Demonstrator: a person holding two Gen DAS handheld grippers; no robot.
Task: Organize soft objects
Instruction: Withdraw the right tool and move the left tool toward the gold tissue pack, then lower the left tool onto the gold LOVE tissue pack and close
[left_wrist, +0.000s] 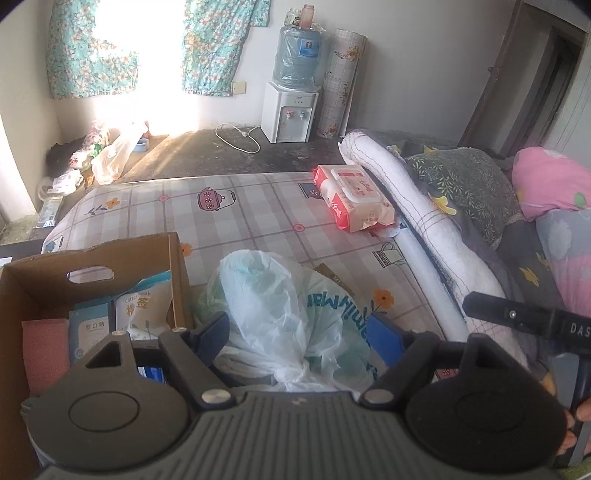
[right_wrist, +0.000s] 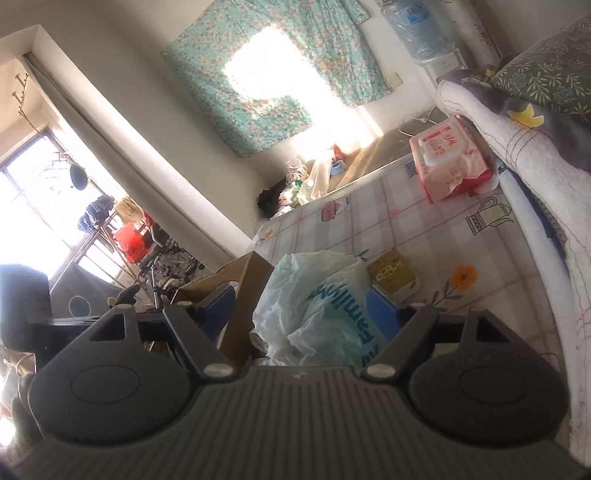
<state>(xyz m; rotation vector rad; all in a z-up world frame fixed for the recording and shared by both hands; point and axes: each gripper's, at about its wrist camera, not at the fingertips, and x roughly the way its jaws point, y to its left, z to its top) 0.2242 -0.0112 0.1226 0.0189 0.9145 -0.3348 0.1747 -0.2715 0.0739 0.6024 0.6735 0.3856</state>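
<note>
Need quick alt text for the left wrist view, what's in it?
The left hand-held gripper hangs open over a white plastic bag on the patterned table, beside a cardboard box of packets. A wet wipes pack lies farther back.

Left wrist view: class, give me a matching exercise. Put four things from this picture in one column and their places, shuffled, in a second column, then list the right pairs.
Things
1. plastic bag
2. wet wipes pack
3. cotton swab packet
4. water bottle

Places
A. on top of the white dispenser by the far wall
B. inside the cardboard box
C. at the far right of the patterned tablecloth, beside the rolled bedding
D. on the cloth just right of the box, in front of the left gripper

Pairs: 1-D, 2-C, 3-B, 4-A
</note>
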